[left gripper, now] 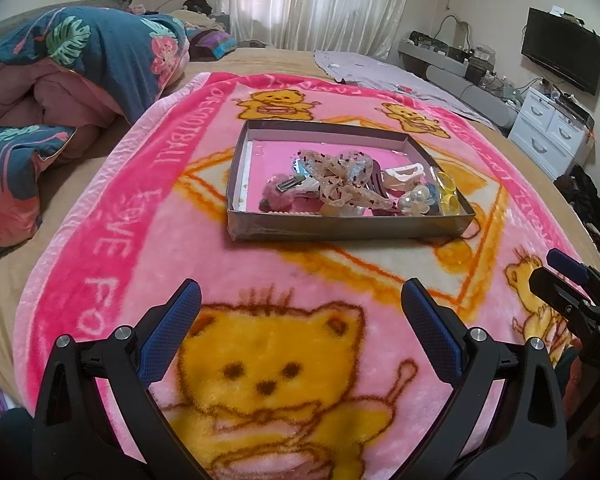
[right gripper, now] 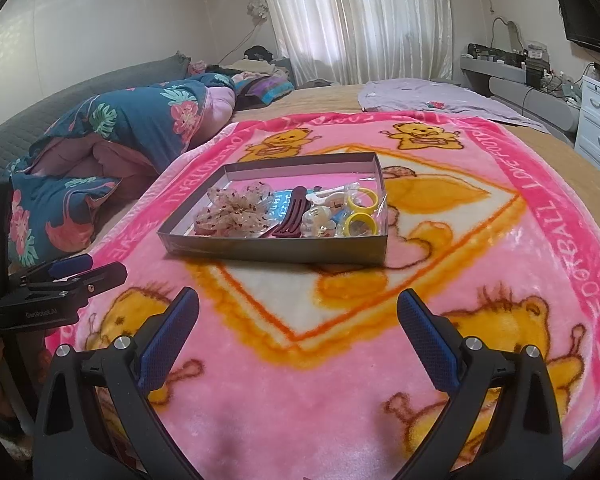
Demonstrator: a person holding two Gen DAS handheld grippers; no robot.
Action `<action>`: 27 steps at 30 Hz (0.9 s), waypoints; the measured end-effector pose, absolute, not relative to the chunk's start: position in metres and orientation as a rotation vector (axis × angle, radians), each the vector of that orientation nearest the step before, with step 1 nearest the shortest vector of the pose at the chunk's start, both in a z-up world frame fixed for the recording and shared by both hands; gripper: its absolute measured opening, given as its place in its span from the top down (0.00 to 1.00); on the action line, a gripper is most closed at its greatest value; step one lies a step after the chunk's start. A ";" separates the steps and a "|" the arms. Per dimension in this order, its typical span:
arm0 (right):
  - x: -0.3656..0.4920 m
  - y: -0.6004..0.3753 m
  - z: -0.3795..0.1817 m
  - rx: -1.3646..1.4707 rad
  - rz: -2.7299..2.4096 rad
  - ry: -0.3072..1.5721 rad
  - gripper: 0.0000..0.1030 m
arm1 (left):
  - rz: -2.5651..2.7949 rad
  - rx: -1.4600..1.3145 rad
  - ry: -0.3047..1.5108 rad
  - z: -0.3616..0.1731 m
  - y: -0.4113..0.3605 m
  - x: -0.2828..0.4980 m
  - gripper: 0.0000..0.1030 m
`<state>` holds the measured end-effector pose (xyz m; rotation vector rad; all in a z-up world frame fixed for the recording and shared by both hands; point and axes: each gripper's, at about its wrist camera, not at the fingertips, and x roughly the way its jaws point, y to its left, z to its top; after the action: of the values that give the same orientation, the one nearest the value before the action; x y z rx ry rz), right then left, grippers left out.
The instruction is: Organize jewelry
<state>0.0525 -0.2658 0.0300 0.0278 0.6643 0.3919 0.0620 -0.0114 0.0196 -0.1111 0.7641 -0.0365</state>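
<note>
A shallow box [right gripper: 276, 246] on the pink blanket [right gripper: 340, 400] is filled with a lace bow [right gripper: 236, 210], yellow rings [right gripper: 360, 224] and clips; left gripper [left gripper: 300, 312] and right gripper [right gripper: 298, 312] are held wide, empty

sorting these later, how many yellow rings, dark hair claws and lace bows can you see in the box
yellow rings: 2
dark maroon hair clip: 1
lace bow: 1
total: 4, all inside the box
</note>
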 end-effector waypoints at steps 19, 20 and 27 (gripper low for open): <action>0.052 -0.266 0.030 0.029 0.391 0.663 0.04 | -0.034 -0.105 0.770 0.020 -0.009 0.062 0.09; 0.052 -0.266 0.030 0.030 0.392 0.664 0.04 | -0.036 -0.105 0.769 0.020 -0.009 0.062 0.09; 0.053 -0.266 0.031 0.030 0.391 0.664 0.04 | -0.034 -0.104 0.771 0.019 -0.009 0.061 0.09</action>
<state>0.0528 -0.2658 0.0305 0.0300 0.6637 0.3906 0.0612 -0.0090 0.0195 -0.1037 0.7714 -0.0344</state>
